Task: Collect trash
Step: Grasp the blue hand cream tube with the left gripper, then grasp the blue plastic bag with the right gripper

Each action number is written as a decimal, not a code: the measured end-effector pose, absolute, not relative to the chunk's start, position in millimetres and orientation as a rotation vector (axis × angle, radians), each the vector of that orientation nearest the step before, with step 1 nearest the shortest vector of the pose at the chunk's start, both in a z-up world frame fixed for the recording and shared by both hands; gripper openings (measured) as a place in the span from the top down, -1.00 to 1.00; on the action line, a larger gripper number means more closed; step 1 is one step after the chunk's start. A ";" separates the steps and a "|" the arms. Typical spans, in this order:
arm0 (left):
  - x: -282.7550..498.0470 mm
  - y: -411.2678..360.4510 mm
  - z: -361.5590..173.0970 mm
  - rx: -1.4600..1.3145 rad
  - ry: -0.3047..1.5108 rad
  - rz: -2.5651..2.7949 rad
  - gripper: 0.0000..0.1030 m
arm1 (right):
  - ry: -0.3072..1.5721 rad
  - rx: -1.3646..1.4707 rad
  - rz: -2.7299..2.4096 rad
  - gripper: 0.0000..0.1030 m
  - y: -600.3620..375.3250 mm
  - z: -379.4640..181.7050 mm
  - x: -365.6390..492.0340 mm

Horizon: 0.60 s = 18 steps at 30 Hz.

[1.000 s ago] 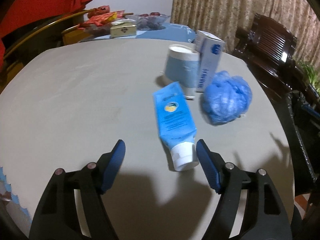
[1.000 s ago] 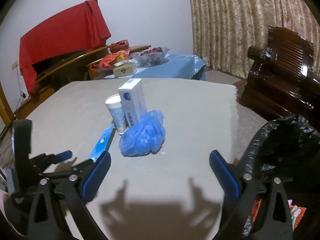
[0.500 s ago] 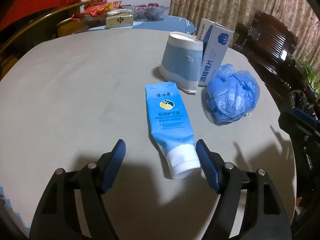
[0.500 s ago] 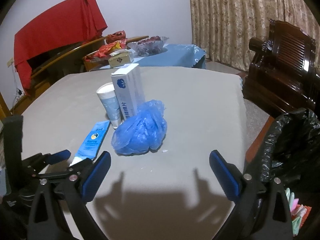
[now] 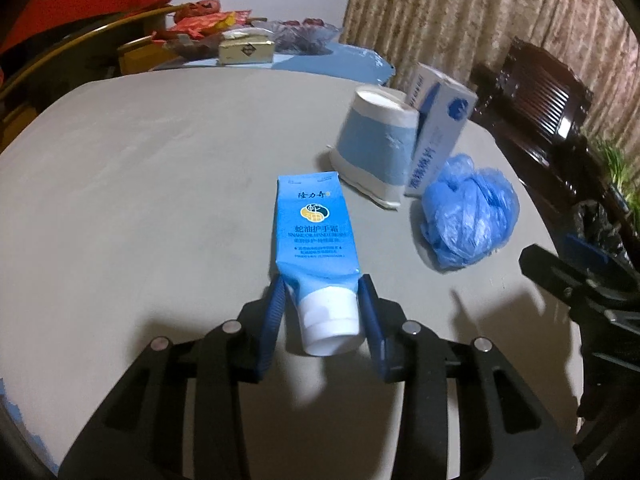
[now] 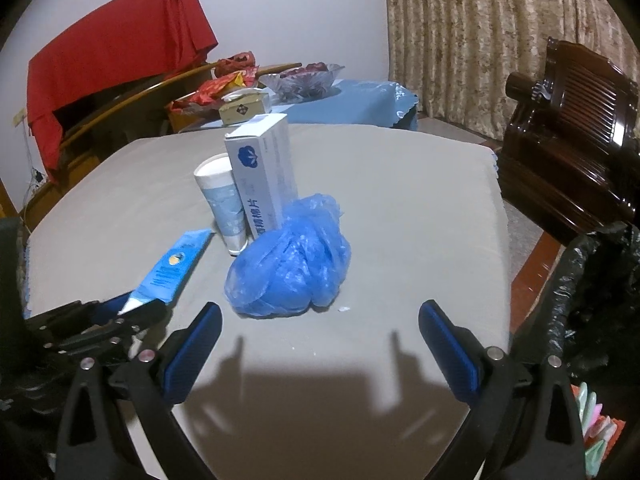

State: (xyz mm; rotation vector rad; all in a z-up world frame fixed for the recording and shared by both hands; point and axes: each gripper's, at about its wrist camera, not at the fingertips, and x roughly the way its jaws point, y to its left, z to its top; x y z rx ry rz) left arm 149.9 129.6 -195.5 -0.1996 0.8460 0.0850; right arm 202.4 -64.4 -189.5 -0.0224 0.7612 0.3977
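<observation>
A blue hand-cream tube (image 5: 314, 236) with a white cap lies on the grey table (image 5: 140, 184). My left gripper (image 5: 323, 286) is shut on the tube at its cap end; it also shows in the right wrist view (image 6: 172, 270). An upturned paper cup (image 5: 374, 152), a white-and-blue box (image 5: 438, 128) and a crumpled blue plastic bag (image 5: 468, 216) stand just beyond. My right gripper (image 6: 320, 318) is open and empty, a little short of the blue bag (image 6: 290, 270).
A black trash bag (image 6: 592, 300) hangs open off the table's right edge. A dark wooden chair (image 6: 568, 140) stands at the right. A blue-clothed side table (image 6: 352, 100) with snacks and a glass bowl sits behind.
My left gripper moved forward and closed on the tube's cap end. My right gripper moved a little closer to the blue bag, still open.
</observation>
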 end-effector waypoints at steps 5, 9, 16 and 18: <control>147.0 142.6 -184.7 -0.196 0.811 0.123 0.30 | 0.765 -0.013 0.389 -0.88 -58.1 -191.1 210.9; 148.6 152.0 -183.9 -0.193 0.803 0.144 0.30 | 0.763 -0.025 0.379 -0.88 -51.3 -192.6 218.2; 150.9 164.6 -184.9 -0.196 0.803 0.167 0.30 | 0.786 -0.040 0.379 -0.88 -33.9 -199.5 234.8; 152.2 168.0 -185.6 -0.197 0.806 0.172 0.30 | 0.802 -0.052 0.376 -0.88 -29.6 -204.2 238.7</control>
